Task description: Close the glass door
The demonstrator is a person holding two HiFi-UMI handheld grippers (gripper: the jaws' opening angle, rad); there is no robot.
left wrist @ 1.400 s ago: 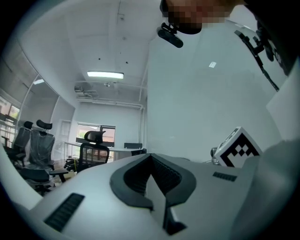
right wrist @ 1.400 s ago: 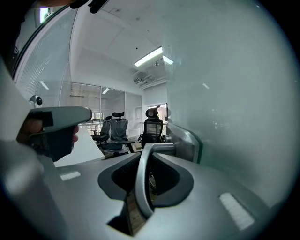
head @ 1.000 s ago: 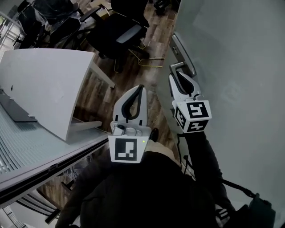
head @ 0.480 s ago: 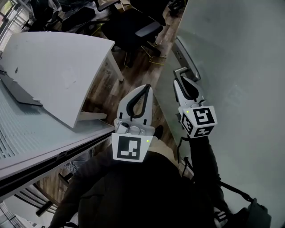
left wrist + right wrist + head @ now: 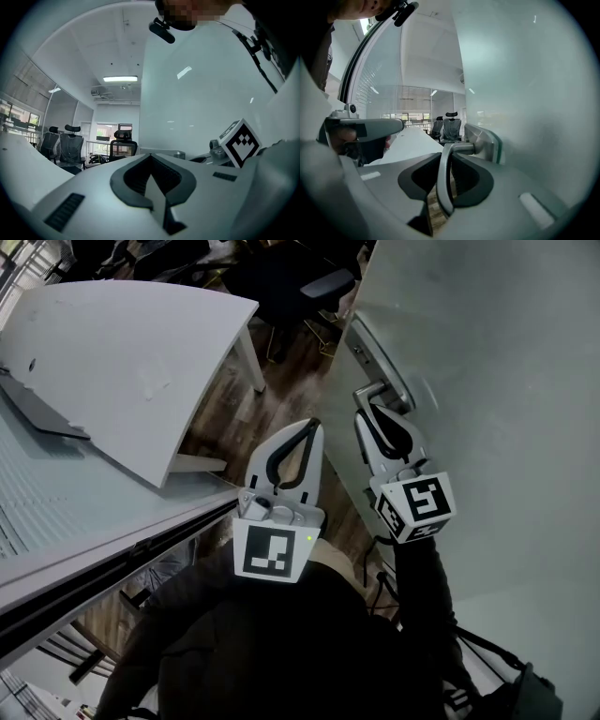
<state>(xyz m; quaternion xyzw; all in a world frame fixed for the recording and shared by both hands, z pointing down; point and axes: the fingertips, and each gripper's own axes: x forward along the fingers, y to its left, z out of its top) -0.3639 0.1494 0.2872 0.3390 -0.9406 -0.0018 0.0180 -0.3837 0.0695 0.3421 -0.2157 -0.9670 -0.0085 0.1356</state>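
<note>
The frosted glass door (image 5: pixel 487 381) fills the right of the head view, its metal lever handle (image 5: pixel 377 390) near its left edge. My right gripper (image 5: pixel 368 404) is shut on that lever. In the right gripper view the handle (image 5: pixel 444 180) runs down between the jaws, with its mounting plate (image 5: pixel 485 140) on the glass just beyond. My left gripper (image 5: pixel 310 427) hangs beside it, clear of the door, jaws shut and empty. The left gripper (image 5: pixel 152 161) view shows the door (image 5: pixel 197 93) to the right.
A white curved desk (image 5: pixel 122 362) stands to the left over wooden floor (image 5: pixel 281 399). Black office chairs (image 5: pixel 281 277) sit at the back. A glass partition with a dark rail (image 5: pixel 94 559) runs along the lower left, close to the person's body.
The door edge and handle have shifted left in the view, nearer the desk, with my right gripper staying on the lever. The left gripper has barely moved.
</note>
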